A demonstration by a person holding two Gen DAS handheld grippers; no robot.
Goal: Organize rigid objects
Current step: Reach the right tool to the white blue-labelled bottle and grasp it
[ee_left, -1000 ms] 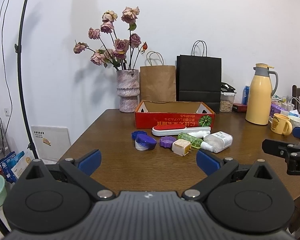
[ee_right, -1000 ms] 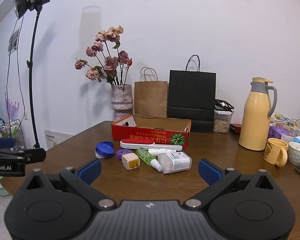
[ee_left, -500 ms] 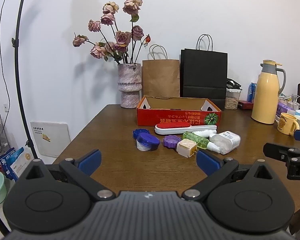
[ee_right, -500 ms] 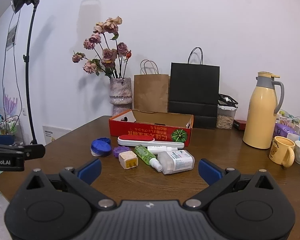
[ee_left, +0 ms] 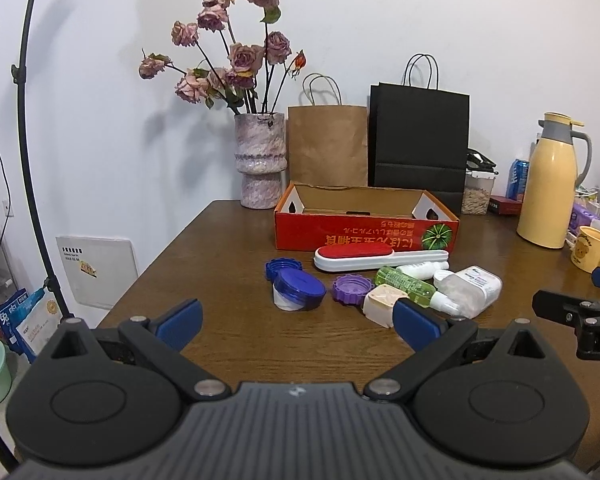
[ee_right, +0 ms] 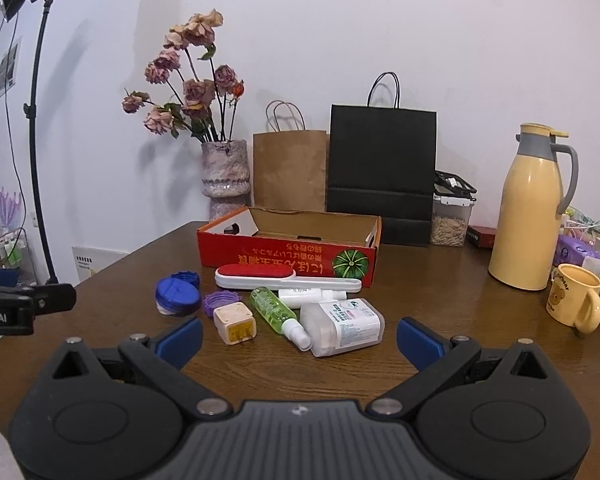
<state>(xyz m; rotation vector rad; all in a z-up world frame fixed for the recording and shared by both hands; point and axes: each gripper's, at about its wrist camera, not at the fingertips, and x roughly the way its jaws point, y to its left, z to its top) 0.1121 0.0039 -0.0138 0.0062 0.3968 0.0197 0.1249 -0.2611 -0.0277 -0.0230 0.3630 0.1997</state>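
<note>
Still waiting at the start: nothing showing inside open red cardboard box [ee_right: 288, 254] on brown wooden counter [ee_right: 440, 280]. Lying at its six o'clock: red-and-white lint brush [ee_right: 286, 278], clear rectangular bottle [ee_right: 346, 326], green spray bottle [ee_right: 274, 310]. Hovering wide open, holding nothing: left hand-held gripper [ee_left: 296, 322], right hand-held gripper [ee_right: 300, 338].

Both wrist views low over table [ee_left: 228, 240], facing wall; share red box [ee_right: 288, 254].
</note>
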